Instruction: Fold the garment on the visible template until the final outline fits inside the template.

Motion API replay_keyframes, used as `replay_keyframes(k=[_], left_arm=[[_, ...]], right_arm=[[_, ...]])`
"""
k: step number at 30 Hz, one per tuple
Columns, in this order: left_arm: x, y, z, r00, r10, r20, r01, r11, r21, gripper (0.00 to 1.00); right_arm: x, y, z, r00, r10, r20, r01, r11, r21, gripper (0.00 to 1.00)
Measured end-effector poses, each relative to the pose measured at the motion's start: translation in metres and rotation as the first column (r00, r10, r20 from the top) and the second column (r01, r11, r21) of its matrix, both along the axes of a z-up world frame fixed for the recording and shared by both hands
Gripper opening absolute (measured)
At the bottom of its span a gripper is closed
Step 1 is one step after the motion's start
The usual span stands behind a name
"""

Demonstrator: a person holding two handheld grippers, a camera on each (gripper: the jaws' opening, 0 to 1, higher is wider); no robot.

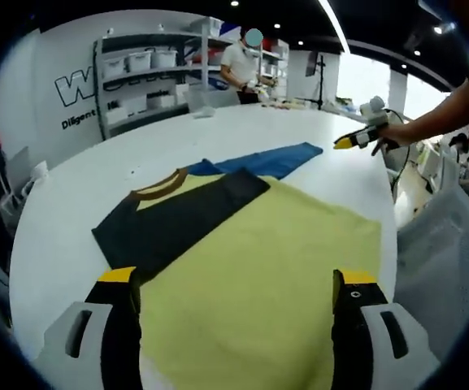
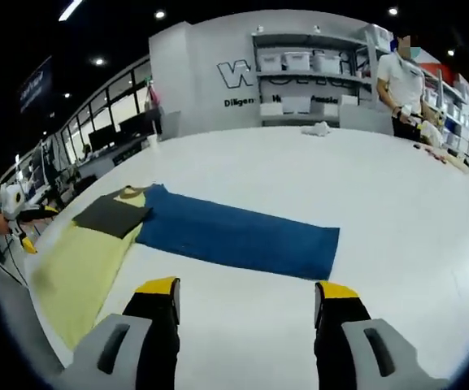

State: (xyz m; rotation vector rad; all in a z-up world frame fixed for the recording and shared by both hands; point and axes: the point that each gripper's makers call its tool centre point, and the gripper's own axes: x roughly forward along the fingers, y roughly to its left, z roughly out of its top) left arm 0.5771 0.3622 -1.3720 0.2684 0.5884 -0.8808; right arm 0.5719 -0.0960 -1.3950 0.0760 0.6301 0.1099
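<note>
On table [image 1: 71, 203] — garment [image 1: 258, 252] flat.

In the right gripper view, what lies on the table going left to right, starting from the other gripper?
Left gripper → yellow garment body → dark sleeve → blue sleeve → bare white table.

White table [image 2: 299, 171]; grey shelving [image 2: 307, 77] with bins against lettered wall [image 1: 75, 81]; ceiling spotlights.

Opposite low views over one white table [image 1: 71, 203], garment [image 2: 234, 236] shared.
</note>
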Motion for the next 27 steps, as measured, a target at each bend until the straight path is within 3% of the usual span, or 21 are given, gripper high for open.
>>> replay_keyframes(k=[3, 11, 25, 26, 27], left_arm=[[-0.003, 0.003, 0.003, 1.0, 0.005, 0.002, -0.005, 1.0, -0.005, 0.98], [-0.006, 0.008, 0.009, 1.0, -0.013, 0.02, 0.013, 1.0, 0.004, 0.98], [-0.021, 0.028, 0.007, 1.0, 0.017, 0.015, -0.018, 0.999, 0.034, 0.97], [-0.021, 0.03, 0.007, 1.0, 0.022, 0.013, -0.022, 0.999, 0.035, 0.97], [-0.022, 0.032, 0.006, 1.0, 0.027, 0.013, -0.028, 0.999, 0.034, 0.96]], right_arm=[[0.006, -0.008, -0.006, 1.0, -0.014, -0.021, 0.014, 1.0, -0.016, 0.53], [0.022, -0.029, -0.017, 0.997, -0.064, -0.049, 0.062, 0.998, -0.032, 0.47], [0.036, -0.062, -0.045, 0.971, -0.206, -0.121, 0.205, 0.979, -0.016, 0.27], [0.043, -0.067, -0.043, 0.975, -0.203, -0.088, 0.202, 0.979, -0.018, 0.24], [0.043, -0.066, -0.045, 0.971, -0.216, -0.107, 0.219, 0.976, 0.016, 0.22]])
